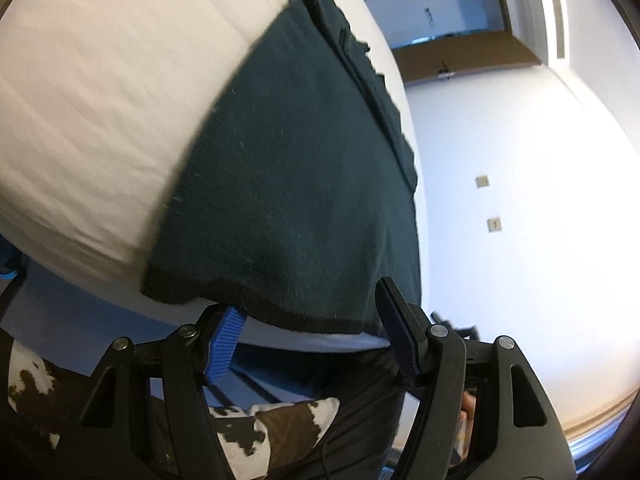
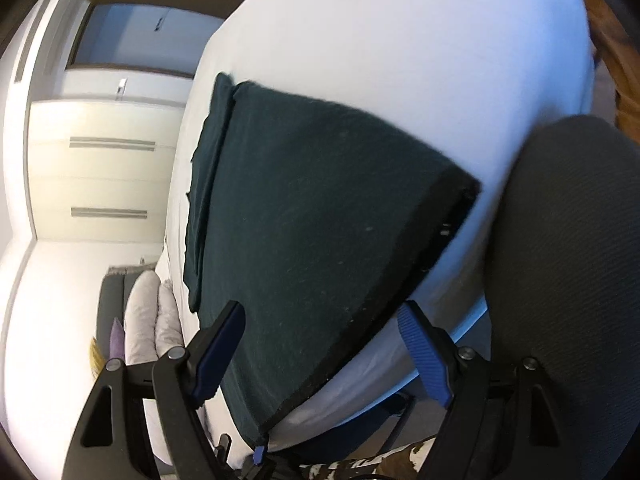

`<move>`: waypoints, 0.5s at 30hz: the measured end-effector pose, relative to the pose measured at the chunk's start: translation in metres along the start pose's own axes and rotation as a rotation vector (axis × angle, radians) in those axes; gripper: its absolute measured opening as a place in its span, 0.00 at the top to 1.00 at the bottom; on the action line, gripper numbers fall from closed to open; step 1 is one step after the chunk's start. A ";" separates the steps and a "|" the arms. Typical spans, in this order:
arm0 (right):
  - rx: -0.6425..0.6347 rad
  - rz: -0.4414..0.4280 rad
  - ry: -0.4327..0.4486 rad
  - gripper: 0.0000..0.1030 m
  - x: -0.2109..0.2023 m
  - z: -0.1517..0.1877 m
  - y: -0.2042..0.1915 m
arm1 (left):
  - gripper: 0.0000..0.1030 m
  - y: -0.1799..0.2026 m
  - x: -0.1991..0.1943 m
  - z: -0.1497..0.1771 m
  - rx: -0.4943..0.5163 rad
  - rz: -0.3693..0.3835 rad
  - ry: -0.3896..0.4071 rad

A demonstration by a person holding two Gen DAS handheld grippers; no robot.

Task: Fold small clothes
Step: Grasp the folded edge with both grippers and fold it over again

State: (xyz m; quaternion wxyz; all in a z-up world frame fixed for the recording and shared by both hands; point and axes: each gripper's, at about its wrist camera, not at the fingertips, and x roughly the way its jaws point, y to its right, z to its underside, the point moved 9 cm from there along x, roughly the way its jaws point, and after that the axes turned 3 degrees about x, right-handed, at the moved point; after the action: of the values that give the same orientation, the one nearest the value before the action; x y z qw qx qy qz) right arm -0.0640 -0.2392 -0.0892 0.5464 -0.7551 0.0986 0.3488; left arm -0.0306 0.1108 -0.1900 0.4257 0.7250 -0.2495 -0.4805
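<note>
A dark green garment (image 1: pixel 292 168) with a black hem lies flat on a white table (image 1: pixel 88 92). Its folded part runs along the far edge. My left gripper (image 1: pixel 308 320) is open, its blue-padded fingers on either side of the near hem, nothing held. In the right wrist view the same garment (image 2: pixel 320 208) lies spread on the white table (image 2: pixel 420 52). My right gripper (image 2: pixel 324 328) is open at the near hem, its fingers wide apart and holding nothing.
A dark grey chair back (image 2: pixel 568 264) stands at the right of the table. A cow-print rug (image 1: pixel 280 428) lies on the floor below. White pillows (image 2: pixel 152 320) and a wardrobe (image 2: pixel 104 168) are at the left; a door (image 1: pixel 440 12) is behind.
</note>
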 end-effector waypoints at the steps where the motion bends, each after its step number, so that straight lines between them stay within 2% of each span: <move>1: 0.007 -0.009 0.008 0.21 -0.001 0.000 0.000 | 0.39 -0.002 -0.002 -0.002 -0.014 0.005 0.008; 4: 0.038 -0.019 0.030 0.21 -0.004 -0.001 0.001 | 0.39 -0.009 -0.003 -0.008 -0.059 0.018 0.011; 9: 0.126 -0.037 0.061 0.23 -0.007 -0.005 0.009 | 0.38 -0.006 0.006 -0.012 -0.047 -0.021 0.011; 13: 0.137 -0.047 0.067 0.23 -0.007 -0.009 0.011 | 0.40 -0.002 0.011 -0.014 -0.048 -0.004 0.019; 15: 0.144 -0.049 0.075 0.24 -0.006 -0.015 0.013 | 0.58 -0.004 0.009 -0.014 -0.030 -0.024 0.025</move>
State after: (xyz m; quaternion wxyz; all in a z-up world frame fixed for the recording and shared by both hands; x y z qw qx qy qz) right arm -0.0697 -0.2591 -0.0929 0.6035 -0.7285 0.1252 0.2989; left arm -0.0141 0.1113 -0.1955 0.4339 0.7274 -0.2282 -0.4801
